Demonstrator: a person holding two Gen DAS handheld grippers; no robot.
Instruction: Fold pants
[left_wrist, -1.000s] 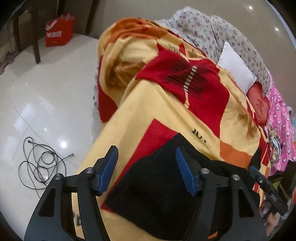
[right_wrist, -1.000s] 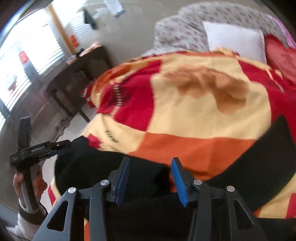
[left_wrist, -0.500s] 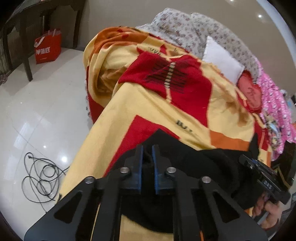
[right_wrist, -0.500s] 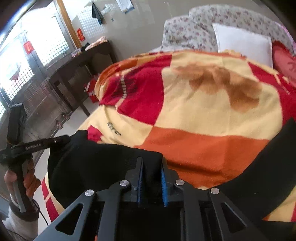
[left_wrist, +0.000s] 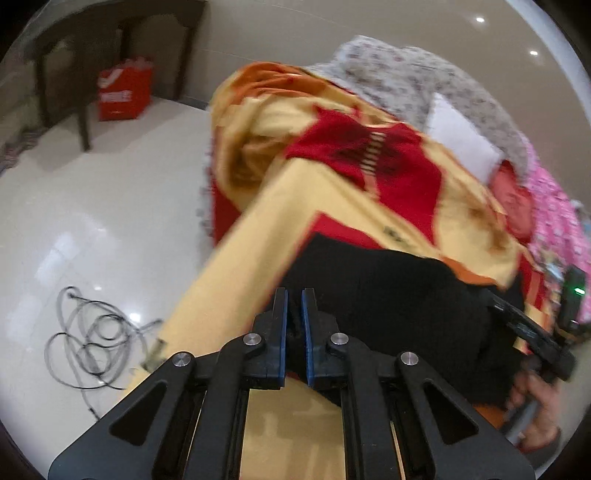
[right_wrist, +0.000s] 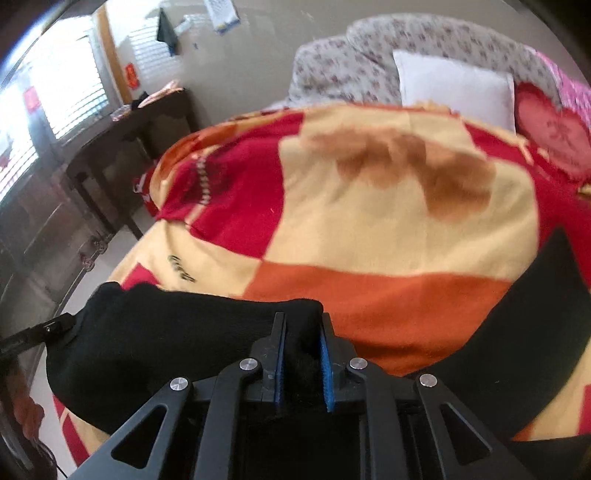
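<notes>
The black pants (left_wrist: 388, 295) lie on a yellow, red and orange blanket (left_wrist: 332, 199) on the bed. My left gripper (left_wrist: 293, 295) is shut on one end of the pants' edge, lifted off the blanket. My right gripper (right_wrist: 300, 325) is shut on the other end of the black pants (right_wrist: 166, 332). The fabric hangs bunched between both grippers. Another part of the pants (right_wrist: 535, 314) stretches away to the right on the blanket (right_wrist: 369, 221). The other gripper shows at the right of the left wrist view (left_wrist: 532, 332).
The bed's left edge drops to a glossy white floor (left_wrist: 92, 221) with a coiled cable (left_wrist: 92, 343). A red bag (left_wrist: 123, 94) stands under a dark table. A white pillow (right_wrist: 454, 85), floral bedding (right_wrist: 351, 66) and a red cushion (right_wrist: 554, 136) lie at the head.
Both grippers were open around the pants' edge a second ago. They have closed on the fabric and now lift it up off the blanket.
</notes>
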